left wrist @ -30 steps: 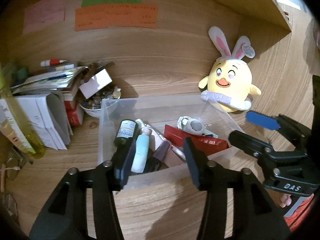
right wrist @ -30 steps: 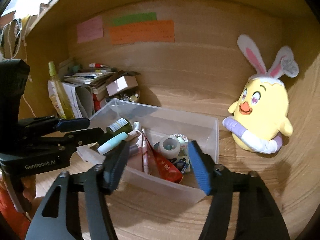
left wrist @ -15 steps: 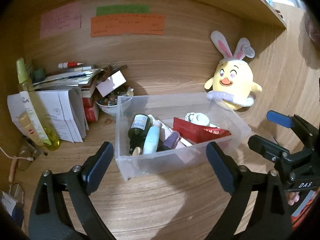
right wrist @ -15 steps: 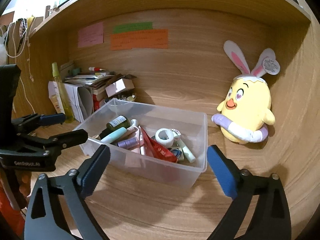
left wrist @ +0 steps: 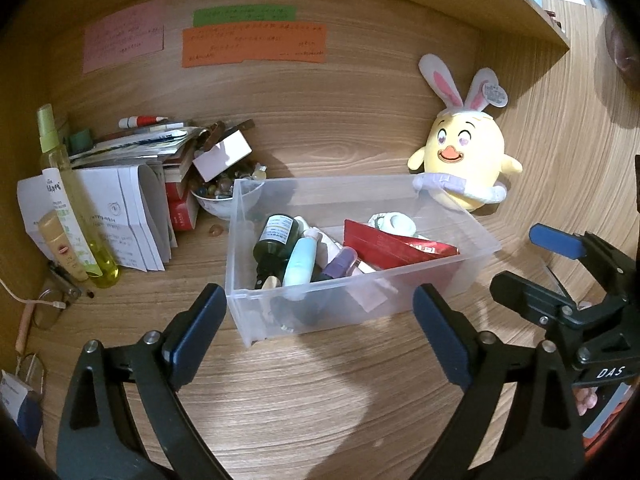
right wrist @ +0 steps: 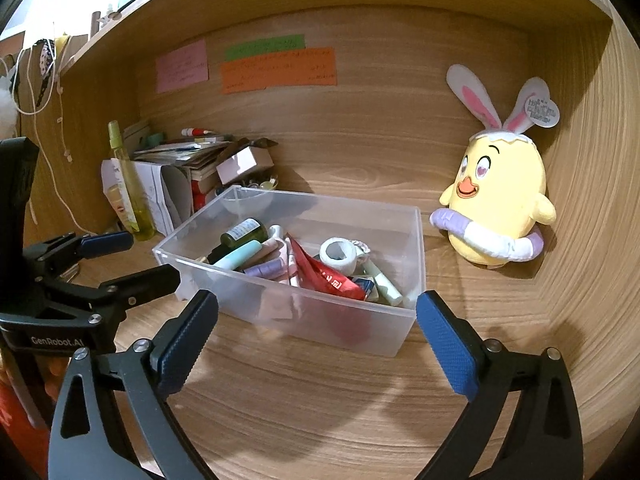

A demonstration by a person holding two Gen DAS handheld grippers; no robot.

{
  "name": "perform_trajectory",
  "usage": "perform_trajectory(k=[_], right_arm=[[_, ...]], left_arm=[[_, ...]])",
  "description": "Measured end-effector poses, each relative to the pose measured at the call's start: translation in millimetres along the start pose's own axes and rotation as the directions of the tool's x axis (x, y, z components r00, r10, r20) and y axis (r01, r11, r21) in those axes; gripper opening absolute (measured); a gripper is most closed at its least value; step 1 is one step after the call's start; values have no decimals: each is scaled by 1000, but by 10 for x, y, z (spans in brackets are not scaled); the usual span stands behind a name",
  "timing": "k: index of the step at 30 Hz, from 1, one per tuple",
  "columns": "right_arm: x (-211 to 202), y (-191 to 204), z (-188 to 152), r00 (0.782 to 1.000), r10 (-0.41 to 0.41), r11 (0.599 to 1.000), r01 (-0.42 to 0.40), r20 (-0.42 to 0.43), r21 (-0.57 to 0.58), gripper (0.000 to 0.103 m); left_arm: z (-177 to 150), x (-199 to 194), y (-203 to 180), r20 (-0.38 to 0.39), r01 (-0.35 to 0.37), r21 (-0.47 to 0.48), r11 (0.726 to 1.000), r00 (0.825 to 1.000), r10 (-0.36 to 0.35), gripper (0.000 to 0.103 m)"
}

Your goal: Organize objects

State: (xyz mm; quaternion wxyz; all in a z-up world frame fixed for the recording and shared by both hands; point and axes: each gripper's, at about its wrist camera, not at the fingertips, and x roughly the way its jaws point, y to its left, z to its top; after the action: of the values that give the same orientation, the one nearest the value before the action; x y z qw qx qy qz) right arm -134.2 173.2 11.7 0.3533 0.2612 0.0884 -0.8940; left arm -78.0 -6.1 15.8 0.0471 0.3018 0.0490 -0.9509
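My left gripper [left wrist: 320, 322] and right gripper [right wrist: 318, 330], both spread and empty, sit just short of the clear bin [left wrist: 356, 304], whose long axis runs crosswise.

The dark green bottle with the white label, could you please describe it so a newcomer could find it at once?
Start at the clear plastic bin on the wooden desk. At the bin's left end lies the dark green bottle with a white label, beside a pale turquoise tube. It is the only dark glassy item there.
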Motion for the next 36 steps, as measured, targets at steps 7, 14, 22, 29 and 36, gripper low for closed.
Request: perform_trajectory(k=[7,14,22,29,36], right_arm=[[12,-4,-7,1000,2,1000,-2,-5,5,99],[19,-3,-9,1000,5,1000,-5,-9,8,99],[24,2,-21,1000,7,1000,-7,-13,11,99],[25,-3,-23,1000,7,1000,-7,-14,10,99],[24,0,-20,1000,6,1000,-6,-14,11,99]], left_arm=[[-15,5,13,0,3,-6,1000,1000,-3,96],[-31,18,31,-9,7,-15,1000,1000,-7,96],[-44,23,35,-11,10,-17,1000,1000,-10,96],[-52,34,26,-17,4,-21,1000,1000,-5,96],[-57,39,15,-18,3,-21,1000,1000,-3,96]])
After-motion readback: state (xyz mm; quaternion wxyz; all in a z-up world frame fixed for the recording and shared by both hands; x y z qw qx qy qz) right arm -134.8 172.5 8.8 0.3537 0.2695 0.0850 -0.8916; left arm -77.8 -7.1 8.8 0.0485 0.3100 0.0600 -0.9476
